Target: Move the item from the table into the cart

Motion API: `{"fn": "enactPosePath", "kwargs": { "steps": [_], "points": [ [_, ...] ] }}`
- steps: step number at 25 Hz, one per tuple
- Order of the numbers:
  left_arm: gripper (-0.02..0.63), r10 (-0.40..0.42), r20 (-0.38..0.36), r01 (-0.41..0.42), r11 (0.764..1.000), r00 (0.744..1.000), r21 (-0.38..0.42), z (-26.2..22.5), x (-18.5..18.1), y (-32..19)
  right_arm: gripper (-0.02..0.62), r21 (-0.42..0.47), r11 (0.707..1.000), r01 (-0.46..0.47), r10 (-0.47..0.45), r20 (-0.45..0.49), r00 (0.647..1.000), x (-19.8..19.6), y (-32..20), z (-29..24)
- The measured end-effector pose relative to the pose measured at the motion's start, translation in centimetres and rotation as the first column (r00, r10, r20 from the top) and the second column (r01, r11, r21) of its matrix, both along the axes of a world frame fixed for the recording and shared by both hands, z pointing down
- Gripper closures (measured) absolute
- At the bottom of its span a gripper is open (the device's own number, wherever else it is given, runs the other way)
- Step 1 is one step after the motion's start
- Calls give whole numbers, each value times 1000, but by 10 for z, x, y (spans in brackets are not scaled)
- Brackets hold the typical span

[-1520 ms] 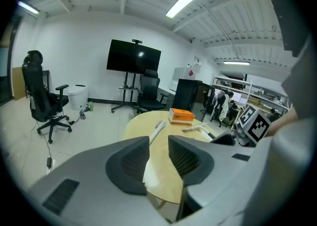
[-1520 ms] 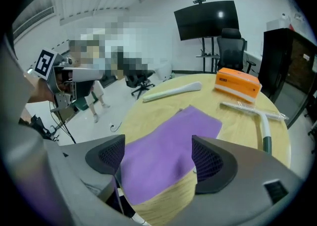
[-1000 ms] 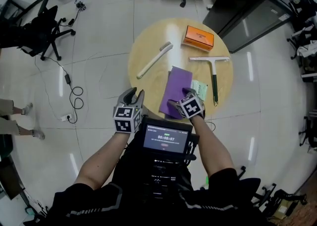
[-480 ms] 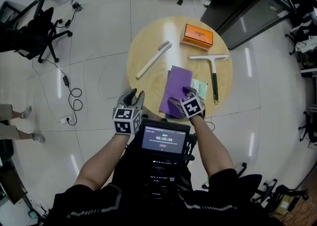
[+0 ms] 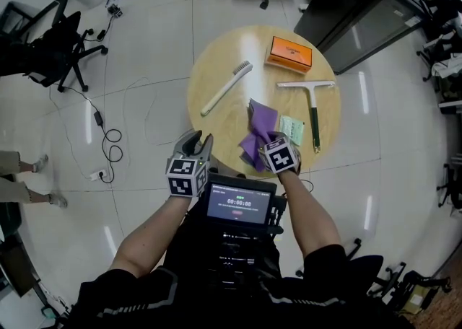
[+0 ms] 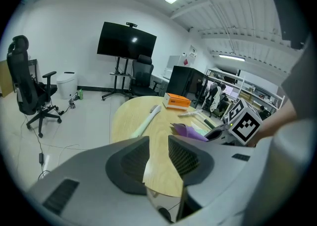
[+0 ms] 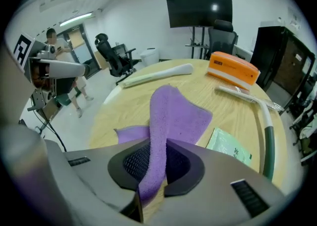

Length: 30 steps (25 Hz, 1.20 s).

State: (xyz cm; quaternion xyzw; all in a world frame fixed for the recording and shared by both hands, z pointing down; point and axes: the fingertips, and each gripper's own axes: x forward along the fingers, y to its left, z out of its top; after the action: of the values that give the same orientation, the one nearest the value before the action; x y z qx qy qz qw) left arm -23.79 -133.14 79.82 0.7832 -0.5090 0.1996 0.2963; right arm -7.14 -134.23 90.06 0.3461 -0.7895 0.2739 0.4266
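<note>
**Floor and tabletop.** A glossy pale floor (image 5: 144,39) carries a round wooden tabletop (image 5: 216,122), seen steeply from above.

**Grippers.** The right gripper (image 5: 268,143) points down at the near part of the tabletop. Its fingers (image 7: 136,163) have just closed and now pinch a fold of the purple cloth (image 5: 261,115). The left gripper (image 5: 196,140) hangs over the floor just beside the tabletop's near left edge. Its fingers (image 6: 126,165) stand a narrow gap apart with nothing between them; only the tabletop's edge shows through the gap.

**Task item.** The purple cloth lies on the near half of the tabletop. It is bunched and drawn up where the right gripper's fingers grip it, and the rest lies crumpled on the wood.

**Other items, all apart from the cloth except the last.**
- A squeegee (image 5: 312,107) lies to the right, with its blade toward the far side and its green handle toward the near edge.
- A long-handled brush (image 5: 225,88) lies slantwise at the left.
- An orange box (image 5: 290,53) sits at the far right rim.
- A pale green packet (image 5: 291,130) lies flat between cloth and squeegee, just beside the cloth.
</note>
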Motion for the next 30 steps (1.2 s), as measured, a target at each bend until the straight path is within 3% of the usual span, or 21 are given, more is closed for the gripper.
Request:
{"fn": "enactPosePath", "kwargs": {
  "steps": [3,12,19,25,30],
  "points": [
    [472,6,-2,-6,1000,1000,25,-25,3,0,575,37,996,-79,77,64,995,8,0,-31],
    [474,62,-51,-52,984,997,171,-145,30,17,575,164,971,-176,146,183,972,26,36,-172],
    [482,97,-99,-65,957,990,283,-227,33,57,575,293,917,-270,175,312,934,51,88,-280],
    [561,135,-132,-80,931,982,357,-277,24,82,575,377,858,-349,174,427,887,43,120,-356],
    [606,167,-134,-98,906,977,412,-304,53,100,575,448,810,-378,168,439,882,66,146,-391]
  ]
}}
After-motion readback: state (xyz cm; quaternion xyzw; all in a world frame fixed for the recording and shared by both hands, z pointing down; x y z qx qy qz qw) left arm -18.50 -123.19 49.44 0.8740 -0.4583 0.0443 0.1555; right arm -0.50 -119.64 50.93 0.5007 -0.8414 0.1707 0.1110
